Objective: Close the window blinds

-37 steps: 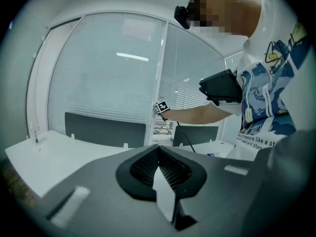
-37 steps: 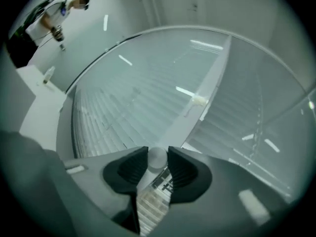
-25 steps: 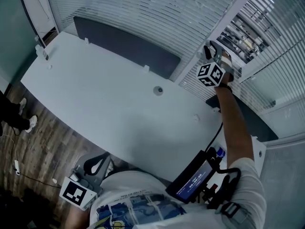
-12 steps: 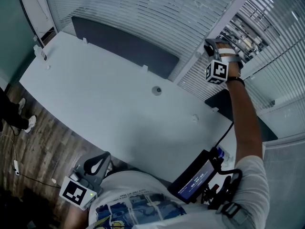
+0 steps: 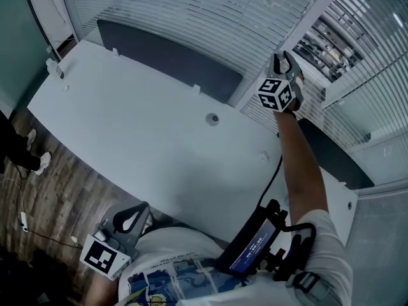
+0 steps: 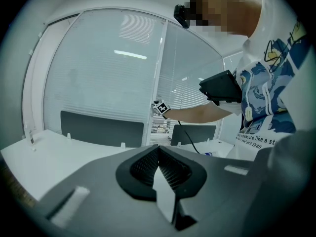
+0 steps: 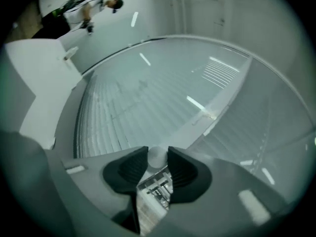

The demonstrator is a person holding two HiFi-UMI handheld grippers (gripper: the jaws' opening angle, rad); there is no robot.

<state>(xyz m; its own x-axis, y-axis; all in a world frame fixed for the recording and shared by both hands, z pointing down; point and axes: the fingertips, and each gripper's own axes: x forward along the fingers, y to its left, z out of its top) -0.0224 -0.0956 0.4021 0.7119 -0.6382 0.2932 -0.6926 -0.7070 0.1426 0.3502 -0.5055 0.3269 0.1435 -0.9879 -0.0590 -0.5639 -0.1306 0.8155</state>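
White slatted blinds cover the window behind the desk; the right-hand section has its slats turned open, so the room beyond shows through. My right gripper is raised at the white post between the two sections. In the right gripper view its jaws stand wide with their pads against a white round blind wand. The closed left blind fills that view beyond. My left gripper hangs low by the person's hip, shut and holding nothing.
A long white desk with a dark grey partition panel stands between the person and the window. A black device with a cable hangs at the waist. Another person's feet are on the wood floor at left.
The right arm swung a little to the right and back left toward the white post, with the gripper staying at the blinds. The left gripper has not moved.
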